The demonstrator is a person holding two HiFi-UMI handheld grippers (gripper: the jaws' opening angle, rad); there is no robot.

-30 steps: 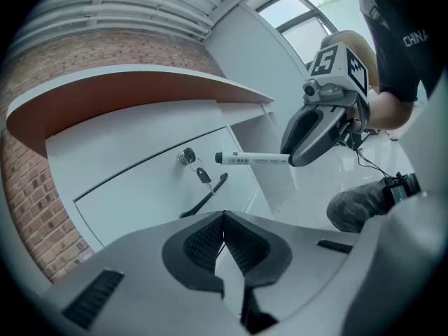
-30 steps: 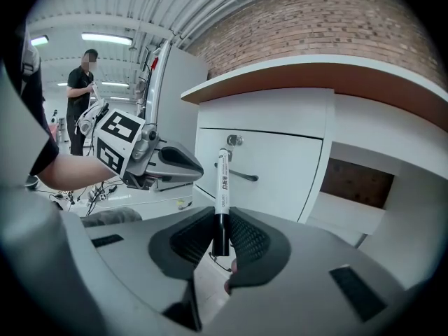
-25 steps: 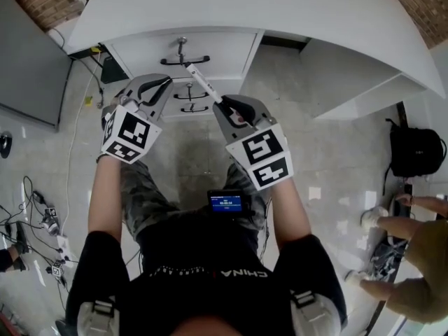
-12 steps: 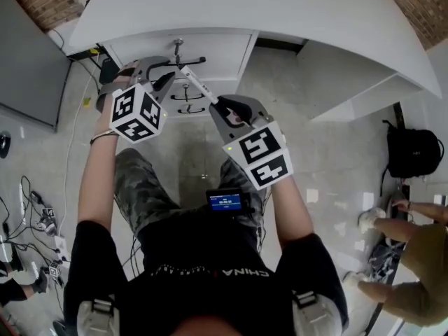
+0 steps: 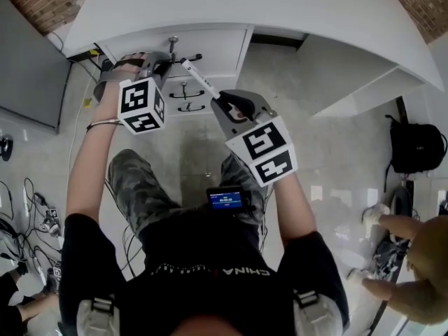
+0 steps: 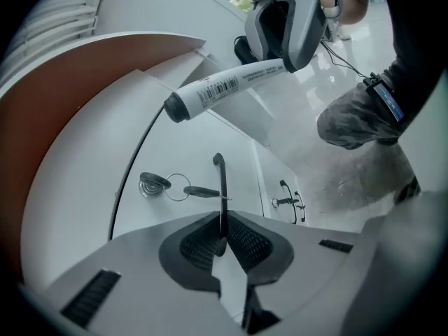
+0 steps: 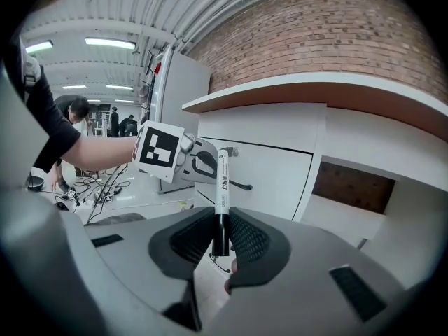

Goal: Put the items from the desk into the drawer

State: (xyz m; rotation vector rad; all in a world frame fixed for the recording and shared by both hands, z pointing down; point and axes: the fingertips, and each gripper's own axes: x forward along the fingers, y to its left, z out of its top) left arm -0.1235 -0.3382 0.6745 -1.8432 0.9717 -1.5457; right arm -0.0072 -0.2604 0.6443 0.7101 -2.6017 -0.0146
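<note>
Below the counter's (image 5: 294,9) front edge, the left tool (image 6: 221,238) pinches the drawer (image 6: 196,152) handle (image 6: 220,180), while the right tool (image 7: 221,238) clamps the marker (image 7: 222,177), seemingly light, stiff and slick, by its dark end.

Left tool (image 6: 221,238) raised to drawer handle (image 6: 220,187), now clamped on it
</note>
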